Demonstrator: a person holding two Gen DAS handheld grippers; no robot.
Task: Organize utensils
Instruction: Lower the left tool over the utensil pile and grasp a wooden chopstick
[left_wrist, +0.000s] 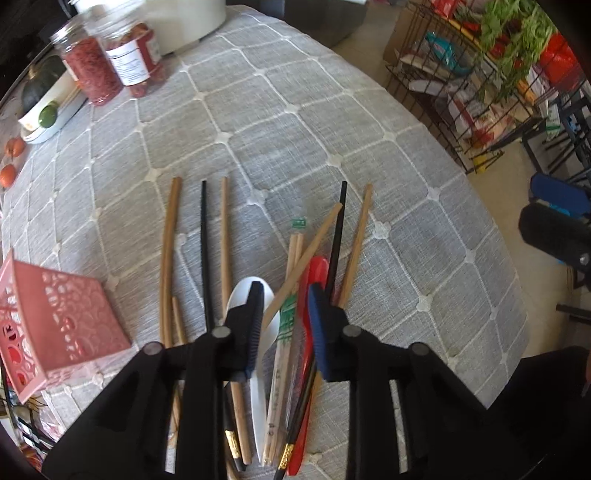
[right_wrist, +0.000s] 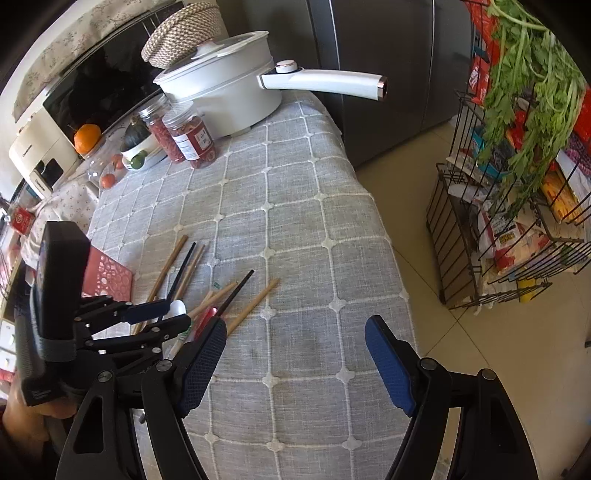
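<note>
The left claw (left_wrist: 284, 306) is hanging low over the utensils (left_wrist: 288, 295) at lower centre on the table (left_wrist: 332, 129), jaws narrowed around them, grip uncertain. The right claw (right_wrist: 295, 343) is hovering wide apart over bare cloth.

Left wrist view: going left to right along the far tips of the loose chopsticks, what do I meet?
Pink basket → brown chopstick → black chopstick → brown chopstick → second black chopstick → brown chopstick.
</note>
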